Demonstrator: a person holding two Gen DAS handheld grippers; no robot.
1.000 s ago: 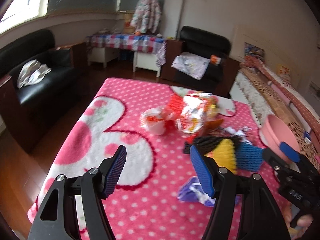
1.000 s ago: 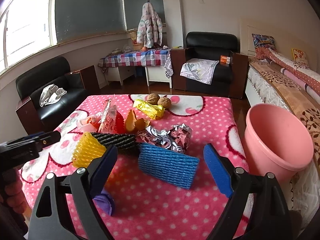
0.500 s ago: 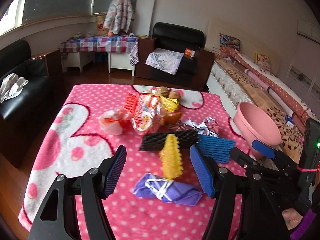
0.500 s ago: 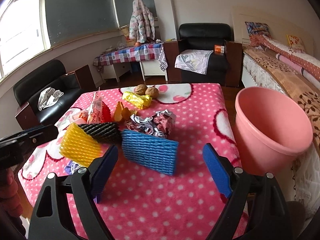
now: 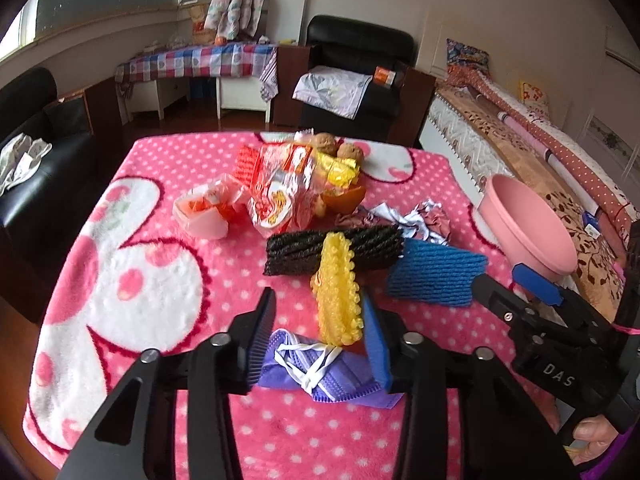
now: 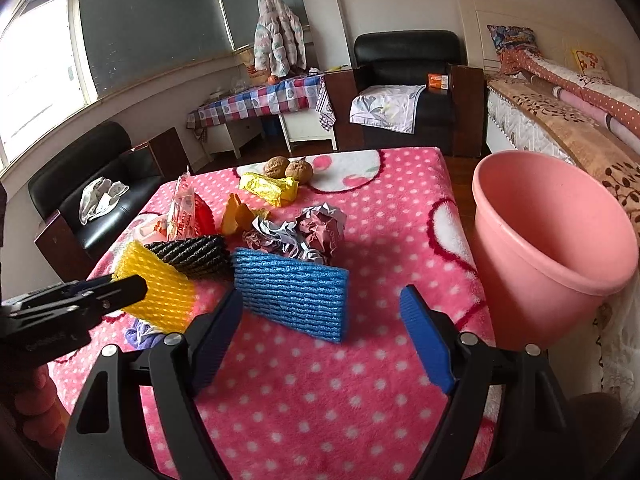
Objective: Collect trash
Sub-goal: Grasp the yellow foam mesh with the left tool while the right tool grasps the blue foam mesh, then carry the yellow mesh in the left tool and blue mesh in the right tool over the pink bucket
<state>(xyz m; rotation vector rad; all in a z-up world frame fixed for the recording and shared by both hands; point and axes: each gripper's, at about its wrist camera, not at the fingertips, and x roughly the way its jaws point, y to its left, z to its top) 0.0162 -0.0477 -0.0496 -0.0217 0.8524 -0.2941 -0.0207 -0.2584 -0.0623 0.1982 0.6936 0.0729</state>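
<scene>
Trash lies on a table under a pink polka-dot blanket (image 5: 132, 280). A crumpled purple face mask (image 5: 320, 372) sits between the fingers of my left gripper (image 5: 318, 340). Its jaws are closing and the pads are not clearly pressing on the mask. A yellow foam net (image 5: 336, 292) lies just beyond the gripper. My right gripper (image 6: 322, 340) hovers wide in front of a blue foam net (image 6: 292, 292). Its jaws are closing slightly, with nothing gripped. It also shows in the left wrist view as the right gripper (image 5: 508, 280), beside the blue net (image 5: 436, 276).
A pink bin (image 6: 528, 300) stands off the table's right edge, also seen as the bin (image 5: 516, 248). Farther back lie a black foam net (image 5: 336, 248), crumpled paper (image 5: 424, 220), a snack wrapper (image 5: 280, 192), a pink cup (image 5: 204, 208) and two walnuts (image 5: 336, 146).
My left gripper swung right and dropped over the purple mask, and its jaws narrowed about it. The right gripper came down closer to the blue foam net.
</scene>
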